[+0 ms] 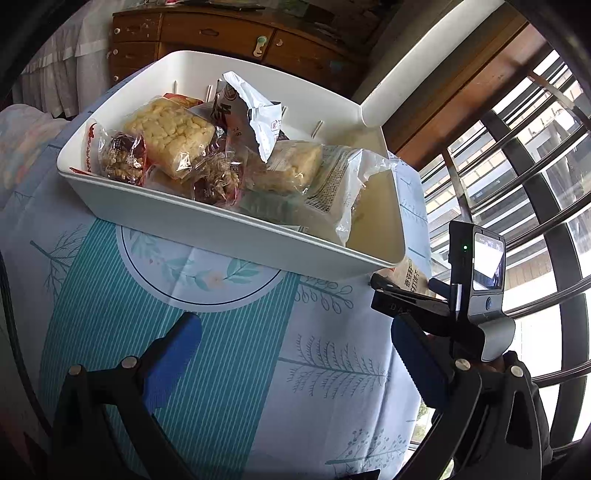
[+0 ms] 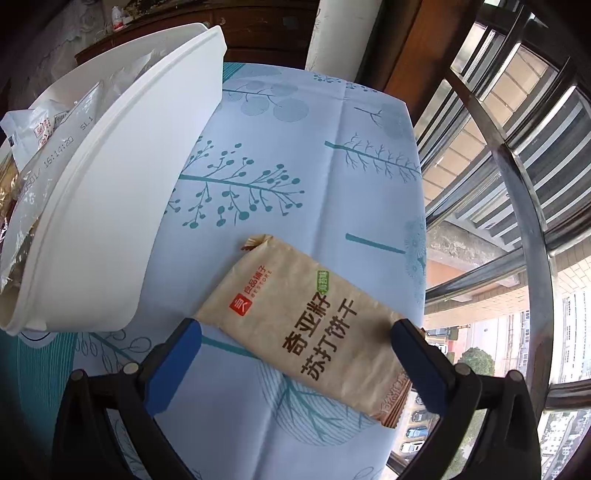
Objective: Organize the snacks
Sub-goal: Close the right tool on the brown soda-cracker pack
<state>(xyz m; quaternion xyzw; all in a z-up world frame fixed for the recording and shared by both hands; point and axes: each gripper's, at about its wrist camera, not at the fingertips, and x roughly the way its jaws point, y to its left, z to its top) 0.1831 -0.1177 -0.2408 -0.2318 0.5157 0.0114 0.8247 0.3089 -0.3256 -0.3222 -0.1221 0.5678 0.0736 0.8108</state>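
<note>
A white bin (image 1: 221, 225) stands on the table, filled with several wrapped snacks: a puffed rice bar (image 1: 170, 131), nut clusters (image 1: 122, 158) and a silver-white packet (image 1: 255, 114). My left gripper (image 1: 295, 354) hangs open over the cloth in front of the bin, holding nothing. In the right wrist view a tan cracker packet (image 2: 310, 325) lies flat on the cloth beside the bin (image 2: 110, 206). My right gripper (image 2: 295, 362) is open, its blue fingers on either side of the packet's near end. The right gripper (image 1: 406, 299) also shows in the left wrist view, at the bin's right corner.
A tablecloth (image 2: 303, 155) with teal tree prints covers the table, whose right edge runs along a window with dark metal bars (image 2: 517, 184). A wooden dresser (image 1: 229, 37) stands behind the bin. A white pillar (image 2: 343, 33) rises at the table's far end.
</note>
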